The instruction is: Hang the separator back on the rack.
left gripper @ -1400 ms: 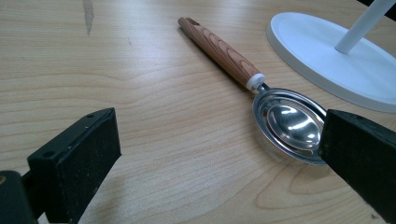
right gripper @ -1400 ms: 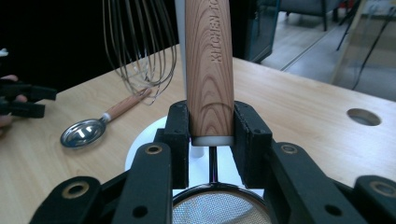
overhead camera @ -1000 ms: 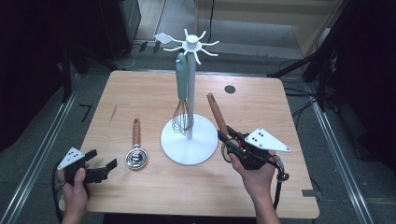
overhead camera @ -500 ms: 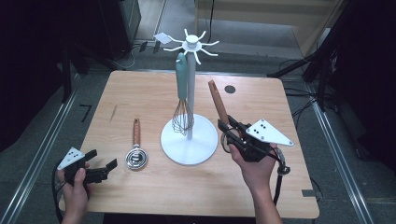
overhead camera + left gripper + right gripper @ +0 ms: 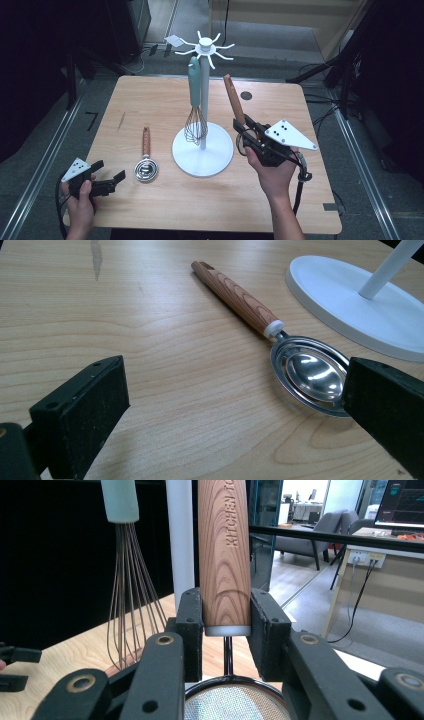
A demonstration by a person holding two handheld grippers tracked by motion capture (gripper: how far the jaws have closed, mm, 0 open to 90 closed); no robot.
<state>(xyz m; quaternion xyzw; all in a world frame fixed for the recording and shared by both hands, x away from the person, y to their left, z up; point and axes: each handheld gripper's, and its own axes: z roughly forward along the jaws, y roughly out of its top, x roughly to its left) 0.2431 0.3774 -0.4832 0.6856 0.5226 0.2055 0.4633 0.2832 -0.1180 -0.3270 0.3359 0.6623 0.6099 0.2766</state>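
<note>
Two jaws of the right gripper (image 5: 226, 630) pinching the wood-handled strainer (image 5: 233, 97) handle-up, presumably for hooking onto the rack (image 5: 204, 49). Left gripper (image 5: 107, 184) spread, idle near the egg separator (image 5: 280, 352).

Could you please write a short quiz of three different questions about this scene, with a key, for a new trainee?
1. True or false: the right claw is clamped on the wooden handle of a mesh strainer.
2. Which utensil hangs from the white hook stand? A) ladle B) whisk C) tongs
3. Fill in: the left claw is open, and on the table just ahead of it lies a metal ____ with a wooden handle.

Key
1. True; the handle points up.
2. B, the whisk with a pale green handle.
3. Egg separator; the left claw does not touch it.
</note>
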